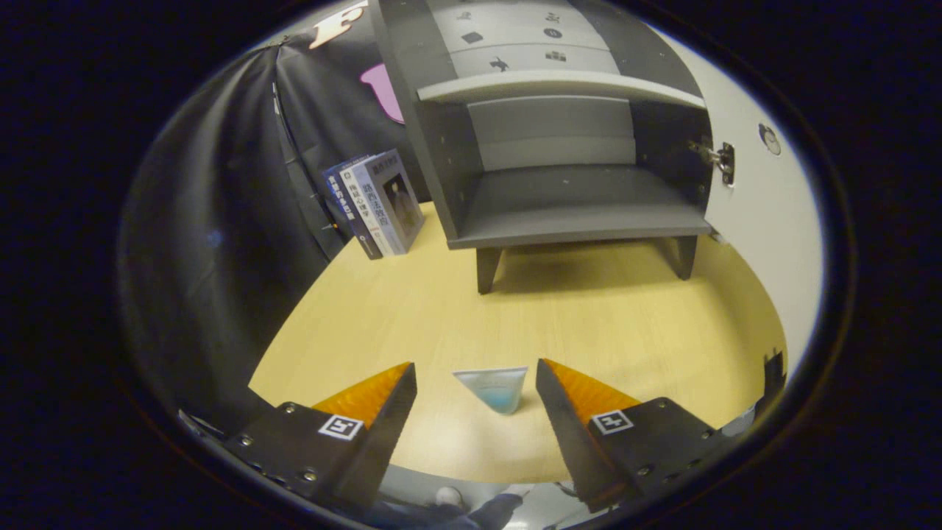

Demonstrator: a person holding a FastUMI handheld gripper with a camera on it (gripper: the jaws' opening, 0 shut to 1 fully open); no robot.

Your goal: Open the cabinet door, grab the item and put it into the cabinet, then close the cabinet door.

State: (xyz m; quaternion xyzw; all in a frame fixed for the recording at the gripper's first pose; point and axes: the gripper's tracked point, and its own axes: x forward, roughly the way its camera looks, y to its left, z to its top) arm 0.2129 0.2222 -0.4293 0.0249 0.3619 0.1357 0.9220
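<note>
Gripper view, entry by entry.

Cabinet (559,147): standing on short legs at the far side of the bench (441,309). Its front is showing wide open; a lower compartment and a shelf (559,86) above it are both lying bare.

Door (758,221): swung fully out to the right of the cabinet, inner face showing, hanging on a metal hinge (717,158). Step one, opening, is reading as done.

Item (494,389): a small pale wedge-shaped thing with a bluish lower part, sitting on the bench well short of the cabinet. It is lying in the gap between the two fingers, nearer their tips, touching neither as far as can be told. What it is made of is not showing clearly.

Gripper (476,379): jaws standing spread wide, one on each side of the item, holding nothing. They are lining up on it, so the step in hand is judged to be the grab.

Books (375,202): a few standing upright, leaning together, left of the cabinet near the booth wall. Not part of the job.

Progress, as a judgement: roughly a quarter through. Remaining: pinching the item, carrying it across the bench into one of the bare compartments, letting go, then swinging the door back from the right until shut.

Caution: the item is looking small and tapered, so it may be slipping out if pinched near its point.
</note>
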